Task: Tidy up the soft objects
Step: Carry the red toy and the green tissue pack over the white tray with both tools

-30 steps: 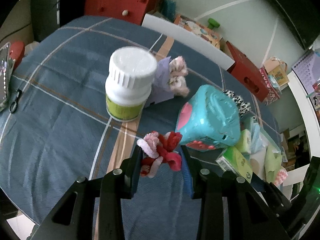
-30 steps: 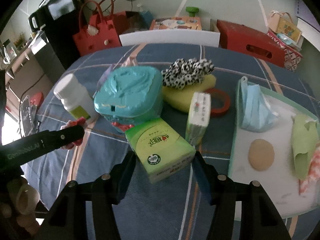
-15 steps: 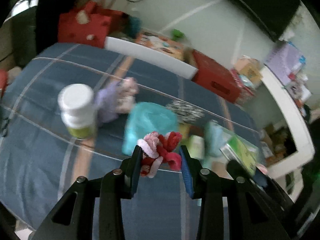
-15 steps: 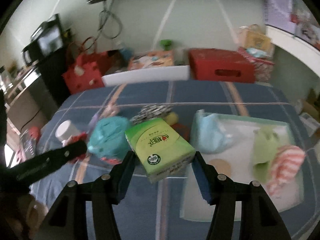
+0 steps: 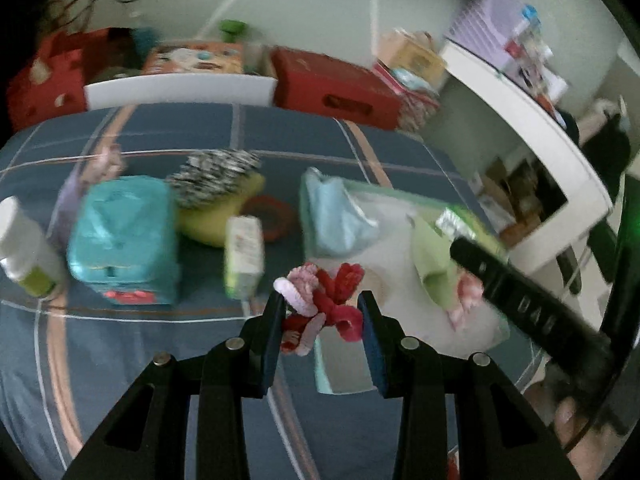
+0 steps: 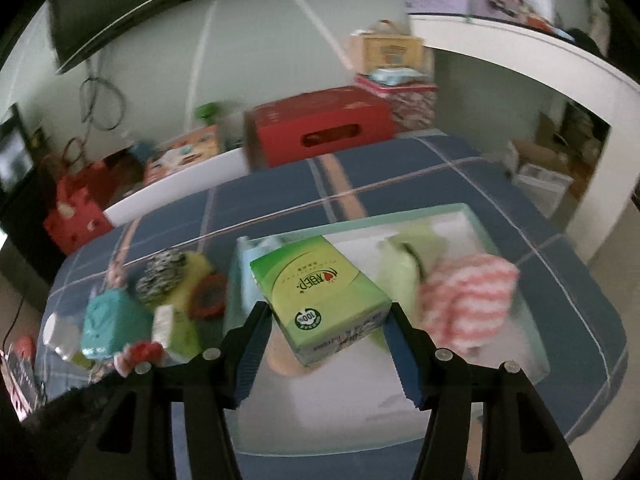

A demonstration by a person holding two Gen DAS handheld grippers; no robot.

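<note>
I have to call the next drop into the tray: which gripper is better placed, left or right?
Right, probably. The right gripper holds the green tissue pack directly above the tray. The left gripper, shut on the red and pink scrunchies, sits only at the tray's near corner.

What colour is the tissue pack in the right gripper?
Green, shading yellow-green, with a round 100% mark; the tissue pack shows best in the right wrist view, clamped in the right gripper.

Only readable bit is on the green tissue pack: a round "100%" badge near its front corner; brand logo w/ a red heart is upside down, can't make it out; rest too blurry
</note>
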